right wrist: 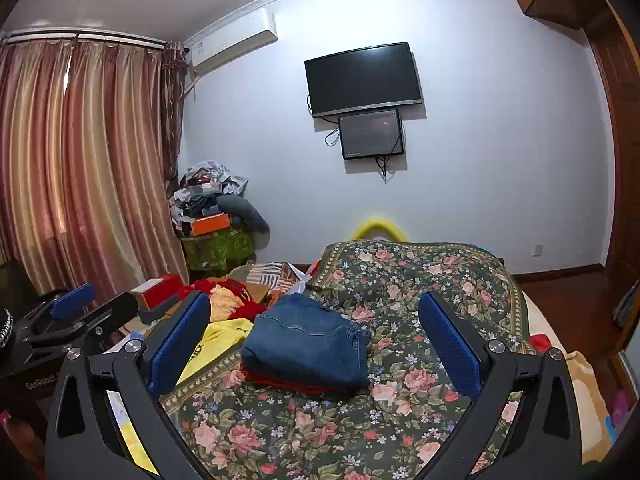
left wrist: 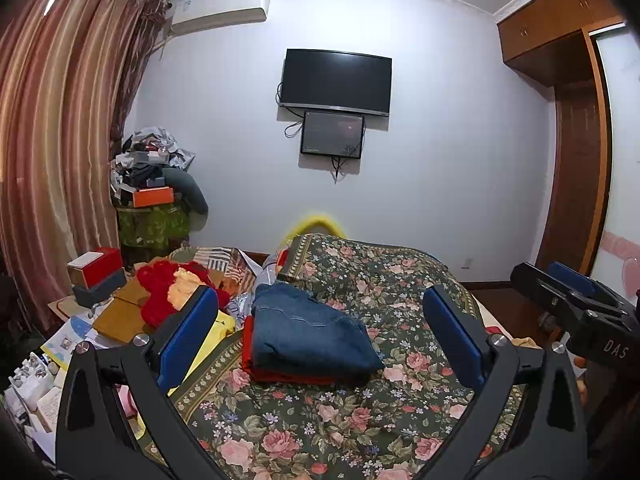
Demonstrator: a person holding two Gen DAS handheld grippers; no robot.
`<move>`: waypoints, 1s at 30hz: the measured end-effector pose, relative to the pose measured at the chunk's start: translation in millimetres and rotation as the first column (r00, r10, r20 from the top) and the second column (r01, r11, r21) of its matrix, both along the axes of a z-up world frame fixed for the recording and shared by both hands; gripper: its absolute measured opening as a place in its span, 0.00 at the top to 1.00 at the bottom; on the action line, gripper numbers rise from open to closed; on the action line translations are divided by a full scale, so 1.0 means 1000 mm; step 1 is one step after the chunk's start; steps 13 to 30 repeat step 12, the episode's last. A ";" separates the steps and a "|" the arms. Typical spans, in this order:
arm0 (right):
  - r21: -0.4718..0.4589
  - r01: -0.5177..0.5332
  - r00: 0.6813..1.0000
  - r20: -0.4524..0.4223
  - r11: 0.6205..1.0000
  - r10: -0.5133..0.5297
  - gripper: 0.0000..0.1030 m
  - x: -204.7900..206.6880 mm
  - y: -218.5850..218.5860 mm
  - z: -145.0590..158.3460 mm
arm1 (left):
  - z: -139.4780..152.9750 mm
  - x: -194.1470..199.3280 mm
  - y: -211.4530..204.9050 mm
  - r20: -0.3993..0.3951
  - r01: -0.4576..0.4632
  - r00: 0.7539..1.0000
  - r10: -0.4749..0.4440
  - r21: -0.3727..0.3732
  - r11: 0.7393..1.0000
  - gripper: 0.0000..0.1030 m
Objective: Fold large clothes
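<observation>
Folded blue jeans point(left wrist: 310, 332) lie on top of a folded red garment point(left wrist: 280, 376) on the floral bedspread point(left wrist: 380, 280). The same stack shows in the right wrist view, jeans point(right wrist: 308, 344) over red cloth point(right wrist: 280, 382). My left gripper point(left wrist: 320, 338) is open and empty, held above the bed in front of the stack. My right gripper point(right wrist: 314, 342) is open and empty, also facing the stack. The right gripper shows at the right edge of the left wrist view point(left wrist: 576, 300), and the left gripper at the left edge of the right wrist view point(right wrist: 72, 312).
A yellow garment point(right wrist: 218, 340) and a red-and-cream fluffy item point(left wrist: 172, 288) lie left of the stack, with boxes point(left wrist: 96, 276) and papers on a low table. A cluttered pile point(left wrist: 152, 184) stands in the corner by the curtains. A wardrobe point(left wrist: 576, 160) is at right.
</observation>
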State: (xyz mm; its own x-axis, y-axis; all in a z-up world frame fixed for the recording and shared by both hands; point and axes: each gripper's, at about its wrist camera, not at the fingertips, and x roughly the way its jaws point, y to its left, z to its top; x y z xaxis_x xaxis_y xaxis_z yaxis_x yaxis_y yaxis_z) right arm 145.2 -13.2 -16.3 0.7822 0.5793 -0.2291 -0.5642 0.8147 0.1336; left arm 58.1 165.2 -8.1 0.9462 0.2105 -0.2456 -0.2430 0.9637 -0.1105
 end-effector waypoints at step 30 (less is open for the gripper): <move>-0.001 -0.004 1.000 -0.009 1.000 0.004 0.00 0.004 -0.003 -0.002 | -0.001 0.001 -0.003 -0.016 0.016 1.000 -0.016 0.009 1.000 0.00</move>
